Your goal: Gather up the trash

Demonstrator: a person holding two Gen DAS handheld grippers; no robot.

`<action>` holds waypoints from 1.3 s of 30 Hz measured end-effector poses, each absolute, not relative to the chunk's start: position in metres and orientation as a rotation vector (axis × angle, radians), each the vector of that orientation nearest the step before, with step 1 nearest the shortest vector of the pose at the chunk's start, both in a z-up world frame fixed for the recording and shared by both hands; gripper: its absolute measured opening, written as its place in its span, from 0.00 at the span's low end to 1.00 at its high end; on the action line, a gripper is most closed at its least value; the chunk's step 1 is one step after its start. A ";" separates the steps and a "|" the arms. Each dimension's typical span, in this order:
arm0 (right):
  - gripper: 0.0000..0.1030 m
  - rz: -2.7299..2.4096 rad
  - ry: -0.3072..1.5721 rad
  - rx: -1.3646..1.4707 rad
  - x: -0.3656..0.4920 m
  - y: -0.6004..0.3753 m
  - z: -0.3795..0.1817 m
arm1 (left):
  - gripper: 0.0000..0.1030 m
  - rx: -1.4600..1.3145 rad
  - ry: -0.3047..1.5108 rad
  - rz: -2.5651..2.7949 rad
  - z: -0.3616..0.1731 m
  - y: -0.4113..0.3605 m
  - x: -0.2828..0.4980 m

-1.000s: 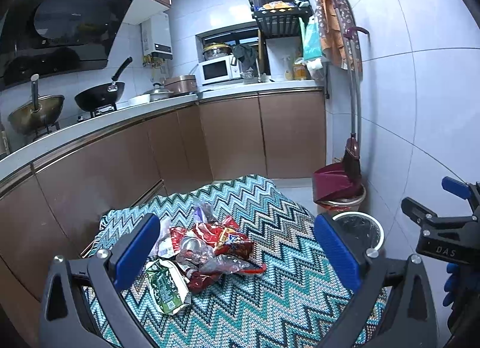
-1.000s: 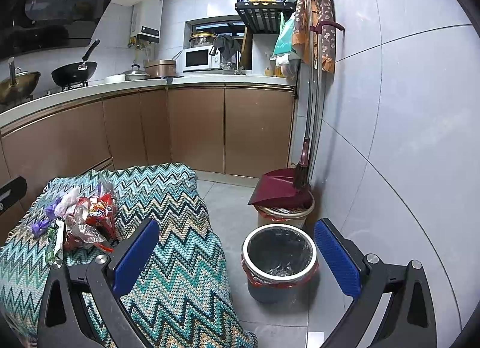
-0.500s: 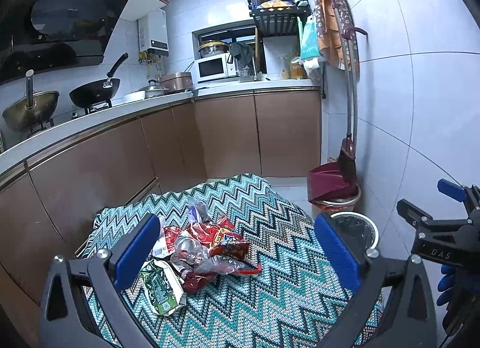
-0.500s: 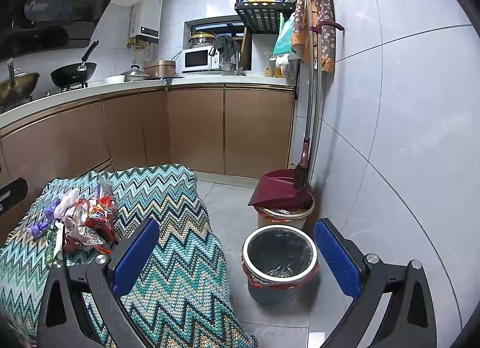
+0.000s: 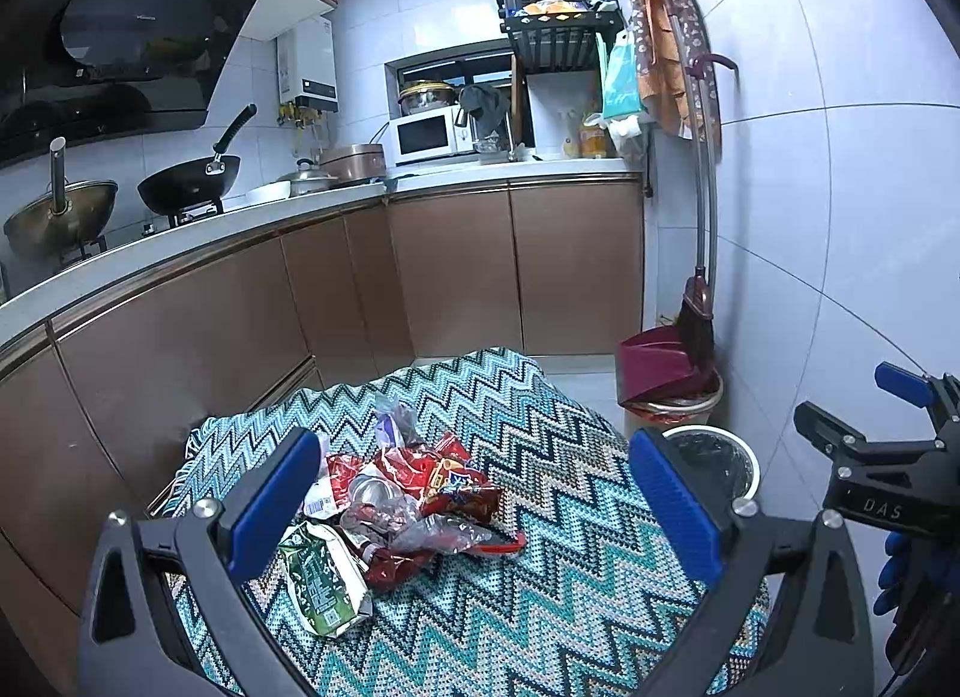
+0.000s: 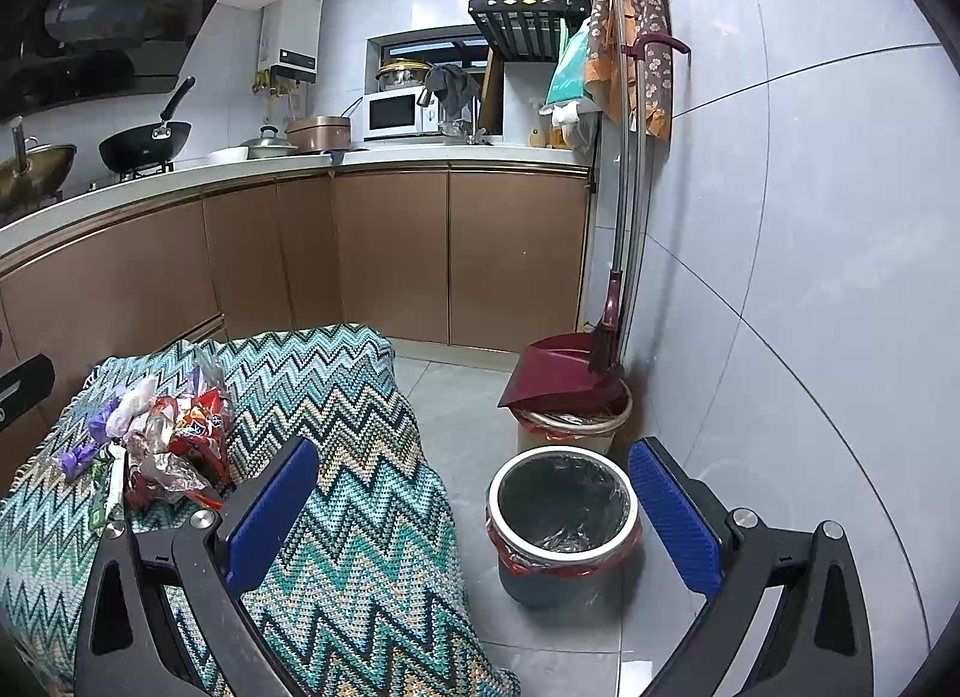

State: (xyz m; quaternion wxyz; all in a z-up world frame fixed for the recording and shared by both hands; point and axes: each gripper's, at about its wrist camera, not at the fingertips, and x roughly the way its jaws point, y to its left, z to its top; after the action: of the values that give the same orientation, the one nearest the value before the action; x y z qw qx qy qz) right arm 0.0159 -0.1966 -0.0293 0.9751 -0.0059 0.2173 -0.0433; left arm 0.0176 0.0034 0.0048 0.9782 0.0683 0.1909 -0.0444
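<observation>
A heap of trash (image 5: 414, 499) lies on a zigzag-patterned cloth (image 5: 540, 577): red snack wrappers, clear crinkled plastic and a green packet (image 5: 324, 583). My left gripper (image 5: 474, 505) is open and empty, hovering above the heap. In the right wrist view the heap (image 6: 162, 445) lies at the left. My right gripper (image 6: 474, 511) is open and empty, over the cloth's edge (image 6: 384, 517) and a lined trash bin (image 6: 564, 523) on the floor. The right gripper also shows in the left wrist view (image 5: 870, 457).
A second bin with a maroon dustpan and broom (image 6: 570, 379) stands against the tiled wall behind the trash bin. Brown kitchen cabinets (image 5: 456, 271) and a counter with pans run along the left and back. Grey floor tiles (image 6: 456, 415) lie between cloth and bins.
My left gripper has drifted slightly, so the trash heap sits a little lower and more to the left between its fingers. The right gripper has barely moved.
</observation>
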 end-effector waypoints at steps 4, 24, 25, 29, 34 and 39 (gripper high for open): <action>1.00 -0.089 0.437 -0.012 0.016 -0.196 -0.029 | 1.00 0.140 0.388 -0.090 0.004 0.003 0.019; 1.00 -0.084 0.464 -0.003 0.039 -0.197 -0.042 | 1.00 0.127 0.402 -0.106 -0.007 0.010 0.045; 1.00 -0.084 0.466 0.000 0.040 -0.198 -0.043 | 1.00 0.127 0.404 -0.109 -0.008 0.010 0.047; 1.00 -0.091 0.477 -0.001 0.046 -0.199 -0.047 | 1.00 0.122 0.430 -0.131 -0.015 0.009 0.056; 1.00 -0.090 0.500 -0.009 0.053 -0.198 -0.053 | 1.00 0.113 0.459 -0.156 -0.025 0.010 0.067; 1.00 -0.091 0.515 -0.014 0.058 -0.196 -0.057 | 1.00 0.091 0.478 -0.177 -0.031 0.013 0.076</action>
State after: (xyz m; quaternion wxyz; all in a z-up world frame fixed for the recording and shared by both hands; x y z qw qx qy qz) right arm 0.0584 -0.1964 -0.0571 0.9660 -0.0070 0.2544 -0.0451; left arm 0.0763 0.0128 -0.0312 0.9667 0.0448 0.2364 -0.0873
